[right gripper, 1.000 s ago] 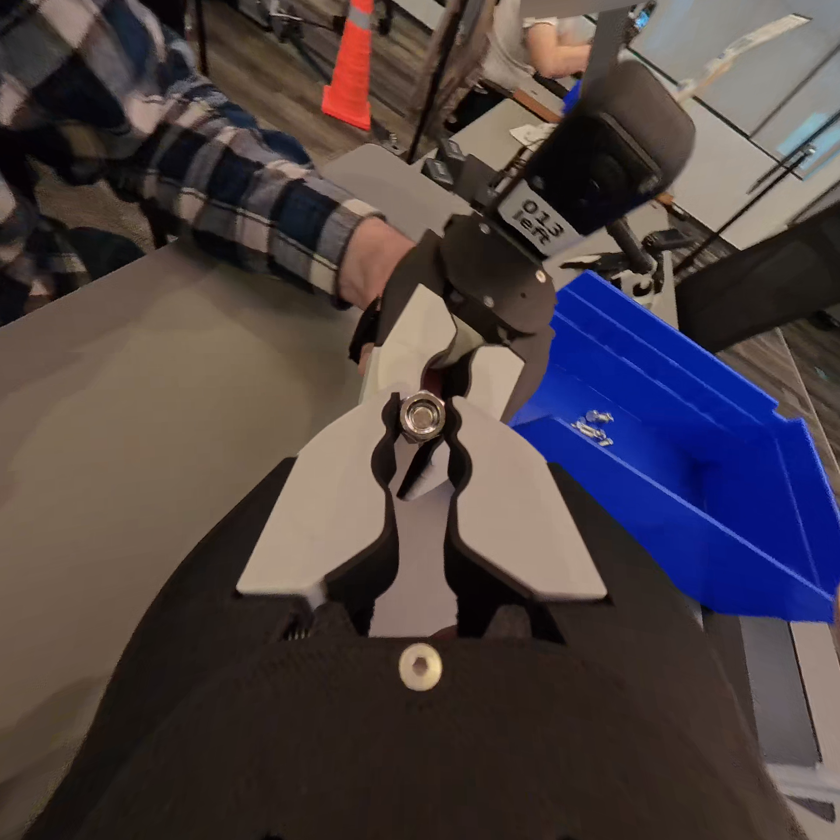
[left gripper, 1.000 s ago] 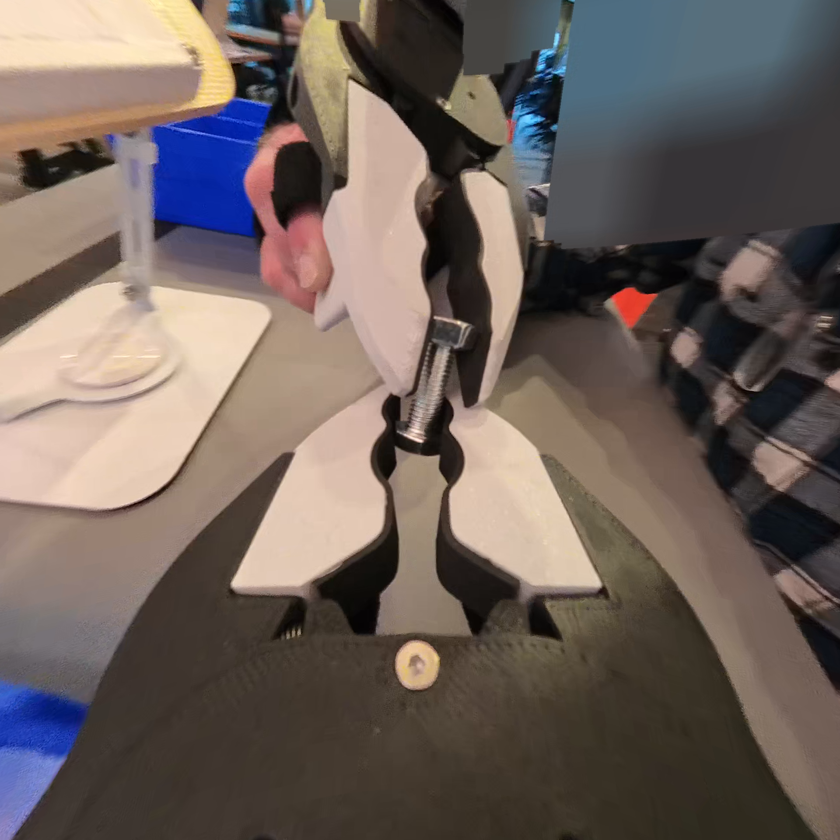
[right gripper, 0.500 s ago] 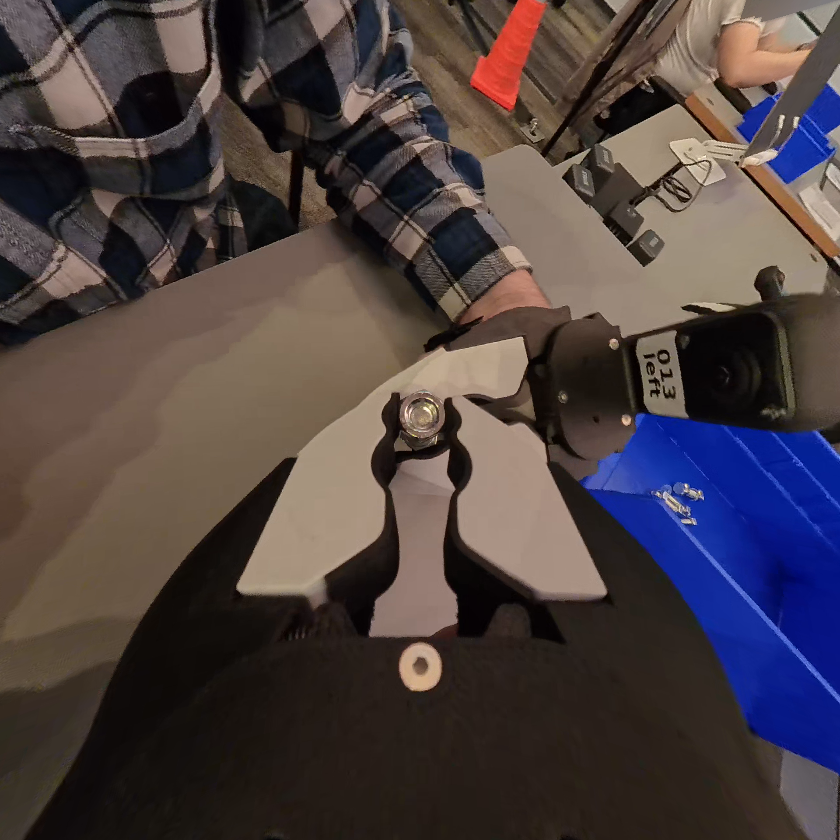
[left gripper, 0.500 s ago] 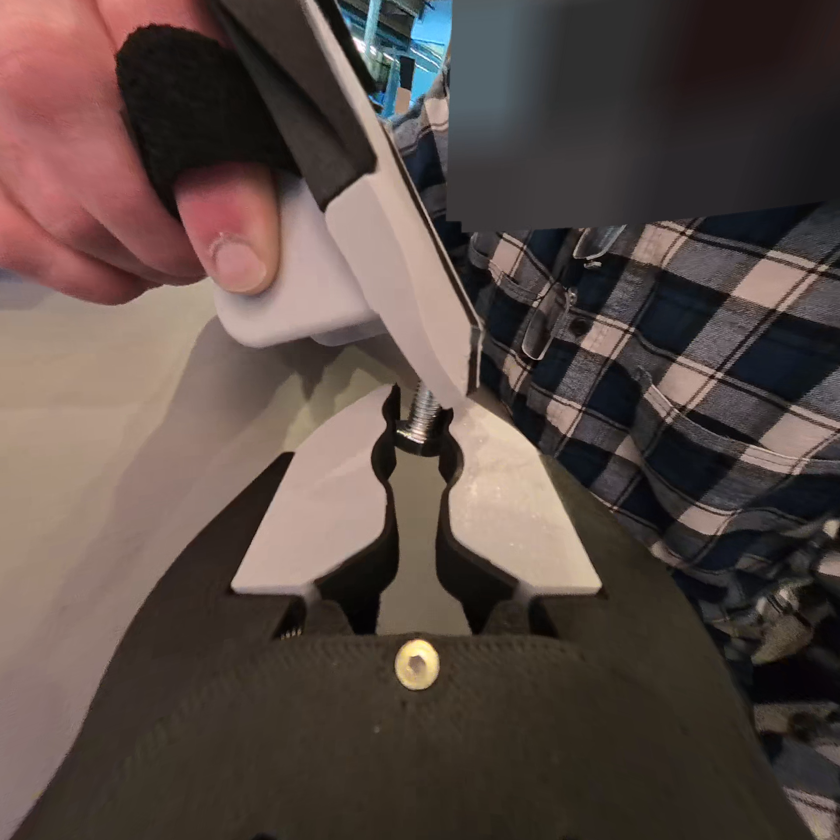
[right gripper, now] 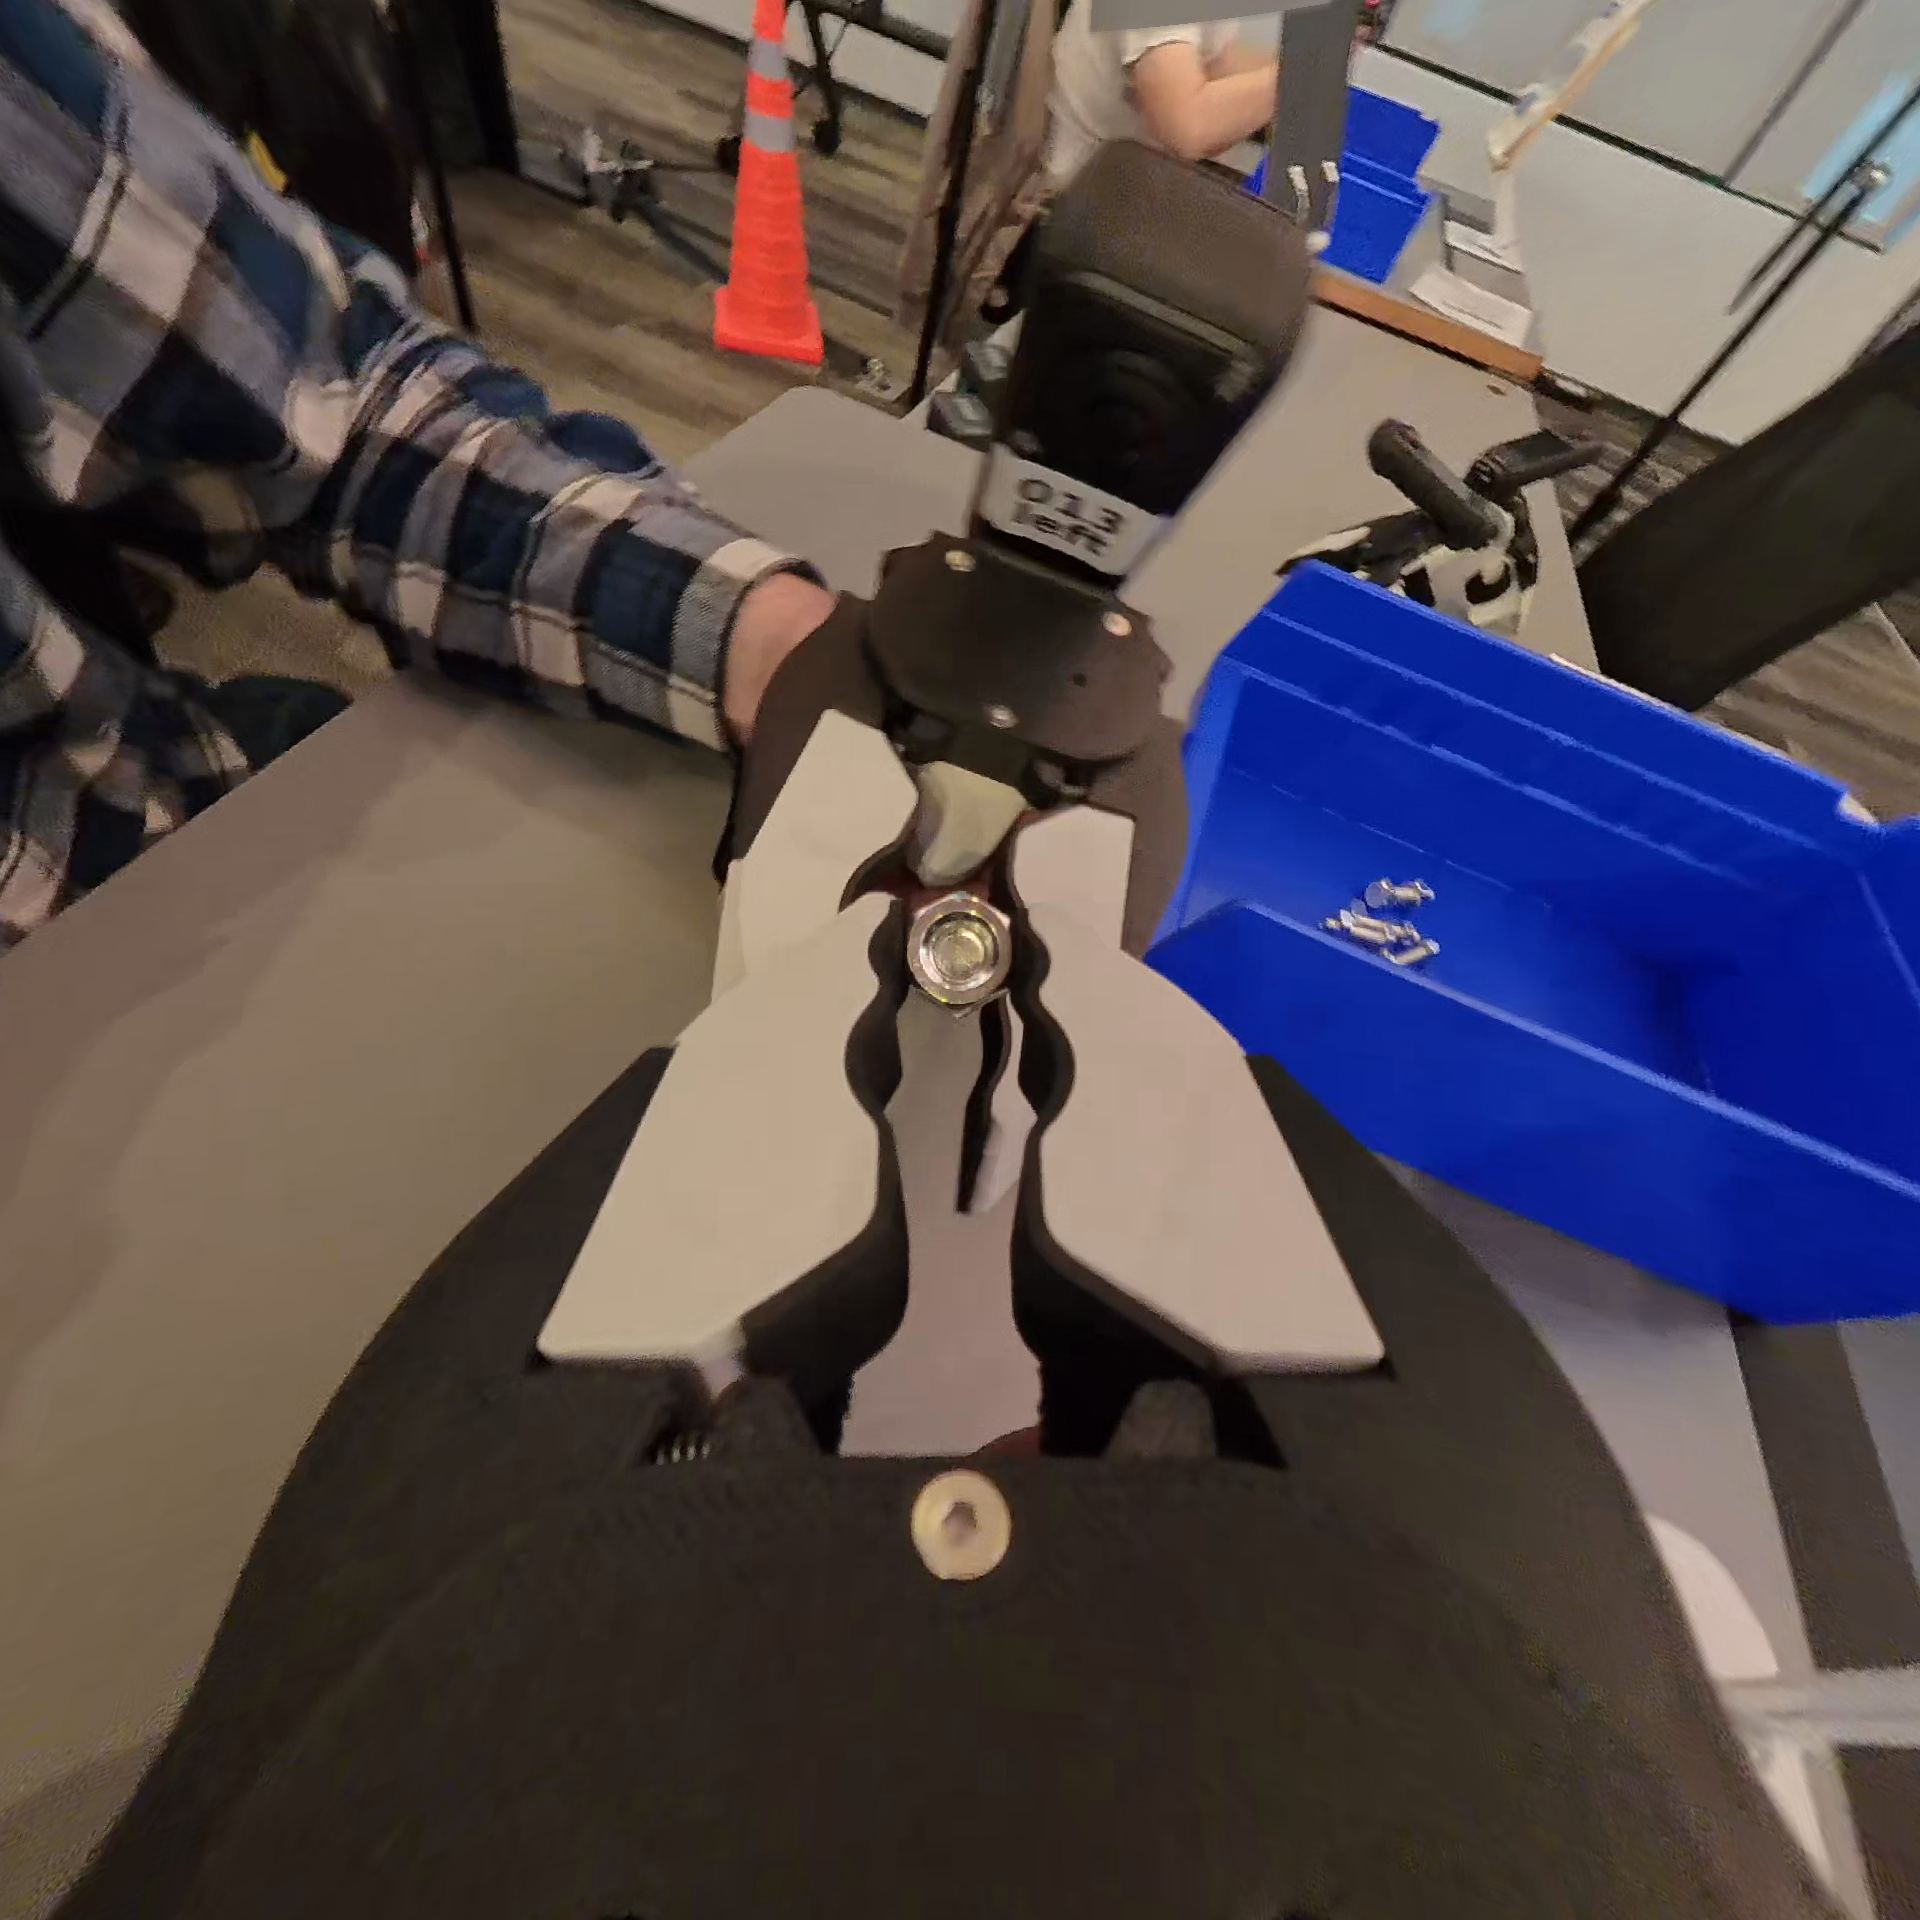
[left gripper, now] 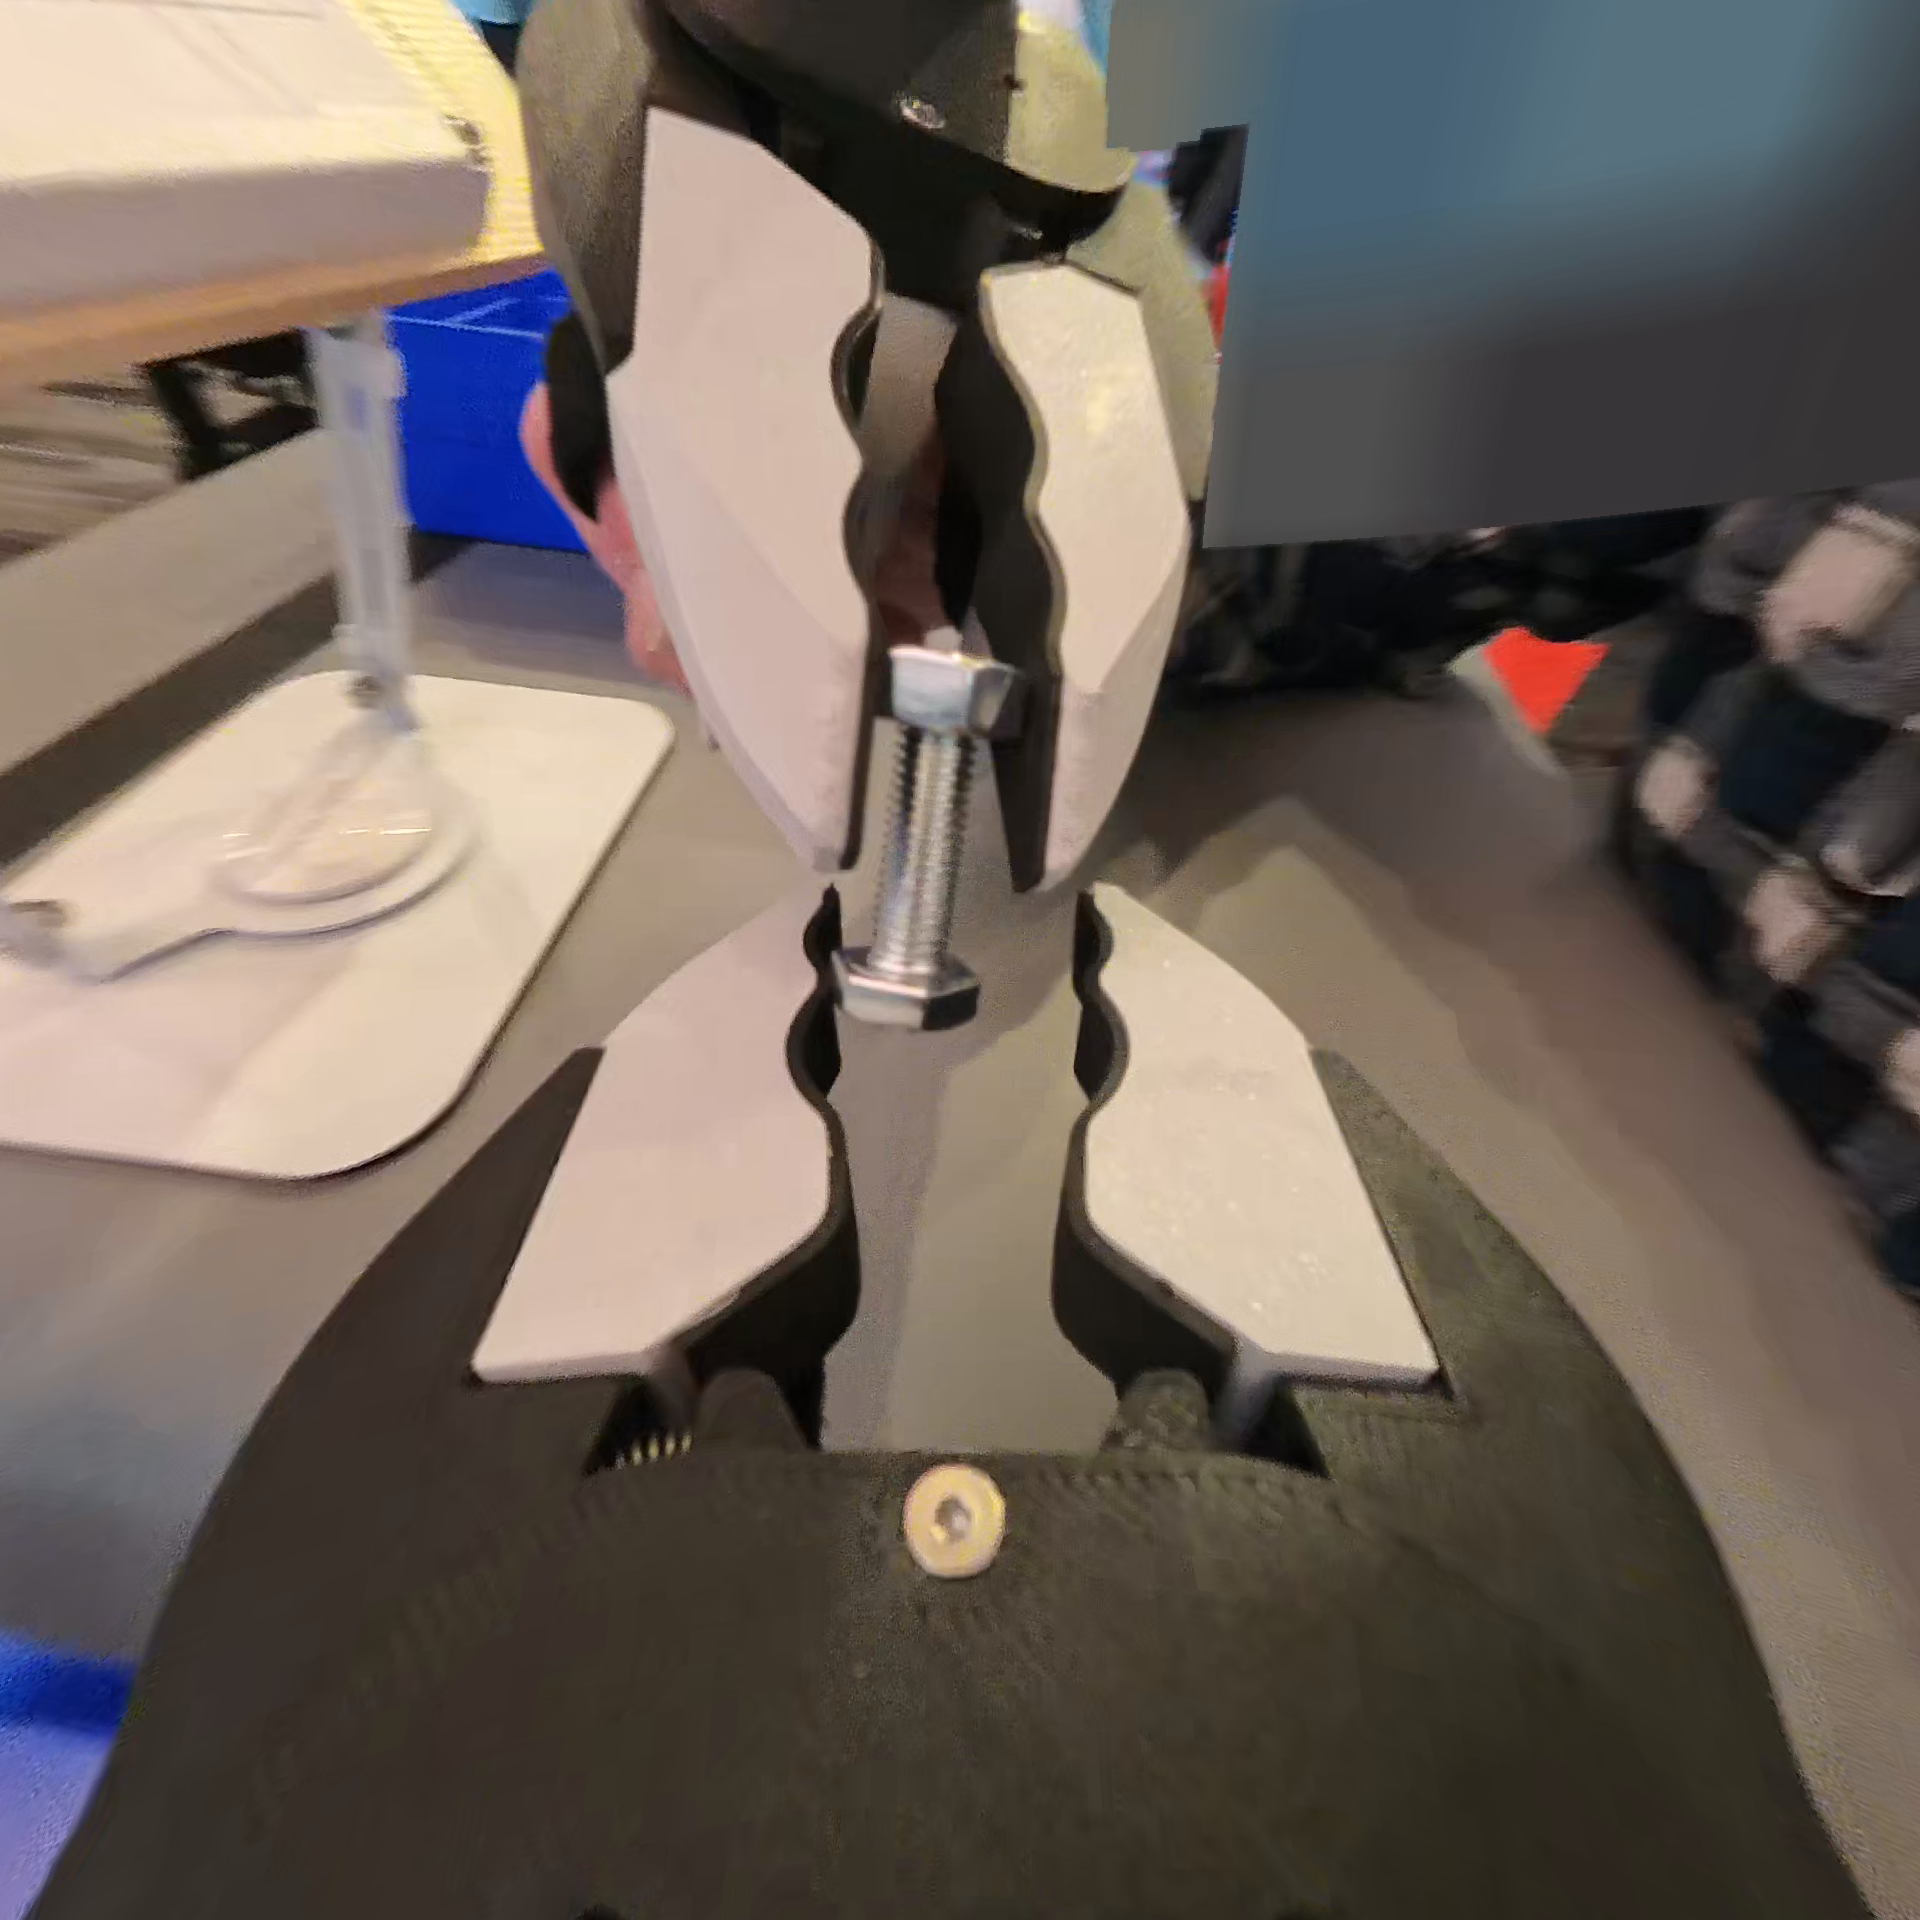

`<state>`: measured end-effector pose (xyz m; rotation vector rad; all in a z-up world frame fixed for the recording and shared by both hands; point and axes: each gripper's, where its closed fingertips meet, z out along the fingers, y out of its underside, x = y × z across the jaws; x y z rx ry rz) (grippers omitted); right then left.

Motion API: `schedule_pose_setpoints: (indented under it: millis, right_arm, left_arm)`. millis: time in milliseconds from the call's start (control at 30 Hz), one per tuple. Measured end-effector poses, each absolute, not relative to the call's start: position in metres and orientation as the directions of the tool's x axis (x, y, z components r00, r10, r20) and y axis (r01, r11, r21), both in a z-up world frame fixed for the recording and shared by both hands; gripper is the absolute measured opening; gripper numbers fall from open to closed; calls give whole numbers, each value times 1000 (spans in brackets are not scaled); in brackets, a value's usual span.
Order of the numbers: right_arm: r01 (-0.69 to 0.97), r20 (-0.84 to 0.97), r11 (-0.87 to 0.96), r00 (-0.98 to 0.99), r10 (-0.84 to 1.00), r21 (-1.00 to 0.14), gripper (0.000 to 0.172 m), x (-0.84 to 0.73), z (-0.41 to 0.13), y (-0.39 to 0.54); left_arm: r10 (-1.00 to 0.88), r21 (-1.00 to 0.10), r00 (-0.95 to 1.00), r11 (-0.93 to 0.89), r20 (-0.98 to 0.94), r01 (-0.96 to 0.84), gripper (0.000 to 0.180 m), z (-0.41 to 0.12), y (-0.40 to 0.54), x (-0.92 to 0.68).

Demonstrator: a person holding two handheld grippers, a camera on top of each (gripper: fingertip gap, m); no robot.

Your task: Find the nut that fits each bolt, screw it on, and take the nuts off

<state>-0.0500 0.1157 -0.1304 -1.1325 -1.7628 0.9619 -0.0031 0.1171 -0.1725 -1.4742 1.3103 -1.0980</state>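
Observation:
My right gripper (right gripper: 954, 925) is shut on a silver bolt (right gripper: 954, 956), seen end on between its pads. In the left wrist view it (left gripper: 930, 868) comes from above and clamps the bolt's head (left gripper: 951, 696); the threaded shaft (left gripper: 920, 831) sticks out past its tips. A hex nut (left gripper: 904, 992) sits on the shaft's far end. My left gripper (left gripper: 956, 914) is open around that nut: the nut lies close to the left finger (left gripper: 717, 1091), and the right finger (left gripper: 1226, 1122) stands clear of it. The left gripper's fingers (right gripper: 800, 831) show beyond the bolt.
A blue bin (right gripper: 1558, 1091) with several small screws (right gripper: 1382, 925) stands to the right on the grey table (right gripper: 312, 987). A white stand base (left gripper: 312, 987) lies at the left. A person's plaid sleeve (right gripper: 468, 540) reaches in. An orange cone (right gripper: 769, 229) stands on the floor behind. The tips of one gripper are about 5 cm away from the tips of the other.
My left gripper was shut on the nut; its jaws have opened and let the nut go, and it has turned back. The right gripper still clamps the bolt.

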Motion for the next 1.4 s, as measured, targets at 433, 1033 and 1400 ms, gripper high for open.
schedule_pose_setpoints:
  millis: [433,1033,1400]
  right_arm:
    - [272,13,30,-65,998,-962,19,-57,-134,152]
    - [286,109,150,-155,982,-946,19,-55,-129,138]
    - [269,383,590,-547,744,-761,19,-34,-136,64]
  left_arm:
    - [-766,-883,517,137,-382,-449,39,-174,182,-30]
    - [-901,-923,366,85,-232,-376,14,-168,157,-22]
    - [-885,-949,-375,-189,276,-253,14,-166,49,-3]
